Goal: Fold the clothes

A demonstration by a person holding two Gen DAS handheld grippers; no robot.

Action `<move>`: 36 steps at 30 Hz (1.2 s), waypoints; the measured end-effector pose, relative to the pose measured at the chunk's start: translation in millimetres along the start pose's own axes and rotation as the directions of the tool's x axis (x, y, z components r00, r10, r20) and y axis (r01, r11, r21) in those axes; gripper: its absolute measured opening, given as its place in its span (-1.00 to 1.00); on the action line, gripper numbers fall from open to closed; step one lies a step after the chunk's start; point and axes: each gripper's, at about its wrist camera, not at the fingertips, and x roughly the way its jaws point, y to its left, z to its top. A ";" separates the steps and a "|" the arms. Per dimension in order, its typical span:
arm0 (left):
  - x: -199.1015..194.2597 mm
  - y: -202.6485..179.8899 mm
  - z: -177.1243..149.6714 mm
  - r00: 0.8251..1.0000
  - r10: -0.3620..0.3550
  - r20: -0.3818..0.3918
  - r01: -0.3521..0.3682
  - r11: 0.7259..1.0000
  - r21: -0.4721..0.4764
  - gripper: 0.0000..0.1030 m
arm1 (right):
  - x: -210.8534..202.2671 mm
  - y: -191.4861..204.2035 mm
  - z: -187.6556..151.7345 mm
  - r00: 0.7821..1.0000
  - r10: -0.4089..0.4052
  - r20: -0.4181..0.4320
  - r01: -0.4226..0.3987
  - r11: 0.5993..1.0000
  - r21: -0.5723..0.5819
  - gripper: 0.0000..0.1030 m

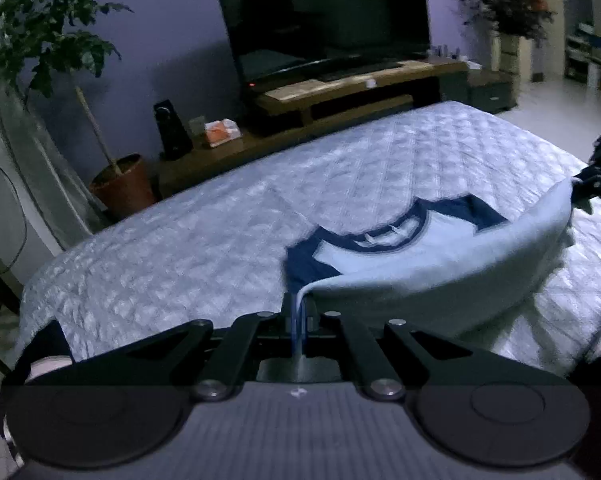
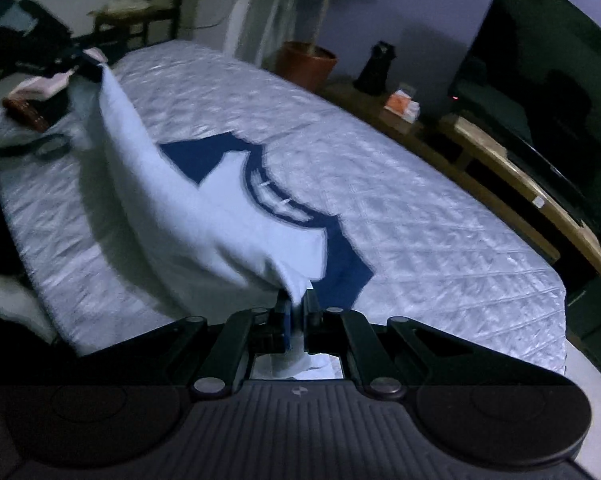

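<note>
A white T-shirt (image 1: 432,264) with navy collar and sleeves lies on a quilted bed (image 1: 204,232), its hem lifted off the cover. My left gripper (image 1: 299,304) is shut on one hem corner. My right gripper (image 2: 296,308) is shut on the other hem corner of the T-shirt (image 2: 204,216). The hem stretches between the two grippers above the bed (image 2: 420,232). The right gripper also shows at the far right of the left wrist view (image 1: 580,188), and the left gripper shows at the upper left of the right wrist view (image 2: 90,66). The collar end rests flat.
A TV (image 1: 324,12) on a low wooden stand (image 1: 340,92) runs along the far side of the bed. A potted plant (image 1: 120,184) stands at the bed's corner. Dark items (image 2: 32,116) lie on the bed near the left gripper.
</note>
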 end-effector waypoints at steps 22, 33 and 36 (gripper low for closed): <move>150.7 8.5 25.4 0.984 0.116 -0.133 -0.136 0.979 -0.151 -0.87 | 153.2 -78.8 -16.9 0.985 -0.090 -0.149 0.134 0.938 0.319 -0.41; 88.5 2.7 6.2 0.993 0.095 -0.074 -0.112 0.956 -0.270 -0.68 | 122.4 -43.2 -0.2 0.988 -0.153 0.002 0.142 0.923 0.356 -0.44; 81.8 -19.2 7.1 0.998 0.034 -0.051 -0.044 0.979 -0.201 -0.57 | 140.1 -34.9 2.9 0.996 -0.089 -0.008 0.084 0.904 0.419 -0.44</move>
